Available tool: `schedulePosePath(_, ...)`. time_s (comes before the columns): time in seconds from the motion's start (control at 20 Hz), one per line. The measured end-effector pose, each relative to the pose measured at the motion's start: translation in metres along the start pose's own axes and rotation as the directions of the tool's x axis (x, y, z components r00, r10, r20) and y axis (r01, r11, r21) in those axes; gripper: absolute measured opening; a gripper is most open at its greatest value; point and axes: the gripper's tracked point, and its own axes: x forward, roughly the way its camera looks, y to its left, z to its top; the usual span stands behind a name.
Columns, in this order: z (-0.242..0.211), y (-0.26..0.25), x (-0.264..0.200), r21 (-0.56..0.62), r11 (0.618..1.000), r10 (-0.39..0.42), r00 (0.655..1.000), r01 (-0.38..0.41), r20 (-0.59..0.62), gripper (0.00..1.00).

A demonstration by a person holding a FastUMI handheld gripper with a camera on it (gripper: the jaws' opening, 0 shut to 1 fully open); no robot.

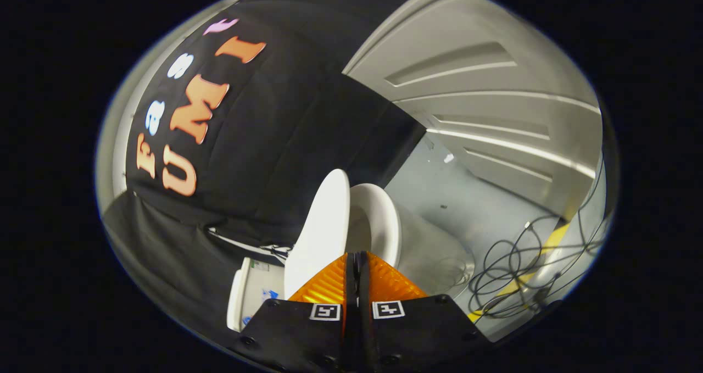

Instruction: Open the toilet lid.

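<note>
The gripper (pixel 357 257) has its orange fingers (pixel 328 284) pressed together — only a thin dark seam shows between them, and nothing is held. Just beyond the tips, toward 11 o'clock, the white lid (pixel 324 224) stands raised, seen nearly edge-on, apart from the seat (pixel 384 222) at 1 o'clock. The tank (pixel 250 293) sits at 9 o'clock of the fingers, against the black cloth. Farther off at 3 o'clock — loose cables (pixel 516 268) on the grey floor (pixel 467 197), below a white door (pixel 494 104).
</note>
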Motion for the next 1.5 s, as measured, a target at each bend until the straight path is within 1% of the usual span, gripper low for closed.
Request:
schedulePosePath(0.1, 0.017, 0.018, 0.003, -0.101, 0.995, -0.012, 0.998, 0.019, 0.069, 0.08)
schedulePosePath(0.2, 0.025, 0.039, -0.002, -0.136, 0.991, 0.005, 0.998, 0.005, 0.07, 0.08)
schedulePosePath(0.35, 0.038, 0.069, -0.006, -0.205, 0.979, 0.033, 0.993, -0.009, 0.113, 0.08)
schedulePosePath(0.5, 0.041, 0.098, -0.013, -0.315, 0.949, 0.033, 0.989, 0.015, 0.147, 0.07)
schedulePosePath(0.6, 0.045, 0.124, -0.019, -0.365, 0.93, 0.04, 0.984, 0.027, 0.175, 0.08)
schedulePosePath(0.7, 0.047, 0.158, -0.029, -0.406, 0.914, 0.077, 0.98, 0.004, 0.184, 0.07)
schedulePosePath(0.8, 0.044, 0.193, -0.035, -0.468, 0.883, 0.119, 0.976, -0.02, 0.182, 0.07)
schedulePosePath(0.85, 0.041, 0.21, -0.039, -0.513, 0.858, 0.135, 0.974, -0.025, 0.179, 0.08)
schedulePosePath(0.9, 0.039, 0.225, -0.042, -0.563, 0.826, 0.15, 0.972, -0.022, 0.182, 0.07)
schedulePosePath(0.95, 0.036, 0.236, -0.043, -0.603, 0.798, 0.149, 0.972, -0.009, 0.183, 0.08)
schedulePosePath(1.1, 0.029, 0.268, -0.047, -0.674, 0.739, 0.162, 0.967, 0.013, 0.196, 0.08)
schedulePosePath(1.25, 0.022, 0.291, -0.049, -0.711, 0.703, 0.173, 0.965, 0.019, 0.196, 0.08)
schedulePosePath(1.4, 0.016, 0.311, -0.048, -0.728, 0.685, 0.18, 0.964, 0.021, 0.197, 0.08)
schedulePosePath(1.5, 0.01, 0.326, -0.052, -0.748, 0.664, 0.194, 0.962, 0.015, 0.191, 0.08)
